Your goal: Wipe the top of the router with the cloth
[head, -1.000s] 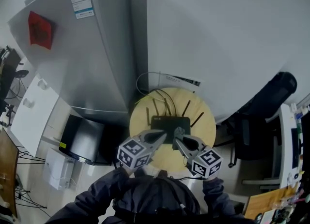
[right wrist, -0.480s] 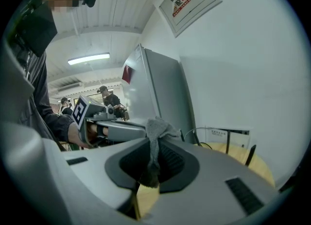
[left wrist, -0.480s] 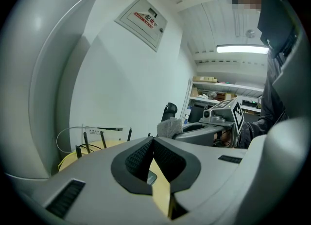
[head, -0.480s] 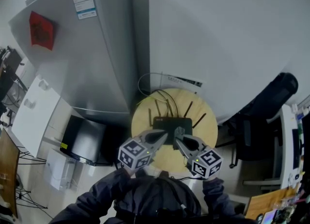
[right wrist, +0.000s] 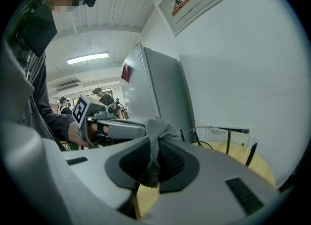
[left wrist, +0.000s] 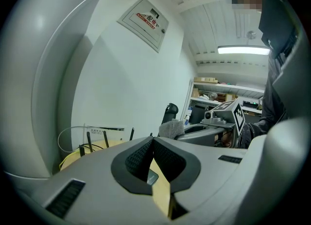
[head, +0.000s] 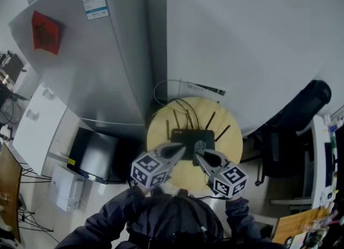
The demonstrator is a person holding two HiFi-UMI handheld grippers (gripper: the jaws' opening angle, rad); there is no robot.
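Router (head: 192, 136) lies flat mid-surface (head: 159, 127), long axis running left to right, just ahead of both grippers. Right gripper (head: 198, 155) is clamped on the cloth (right wrist: 155, 130) at the router's near edge; left gripper (head: 179, 149) is closed and empty.

Head camera looks steeply down on the round table (head: 158, 135); both gripper cameras skim it low, facing the far wall (left wrist: 136, 83).

Router (head: 192, 136) black; cloth (right wrist: 156, 129) grey; table (head: 158, 135) pale yellow wood; fridge (head: 97, 70) silver-grey, red sticker (head: 44, 33).
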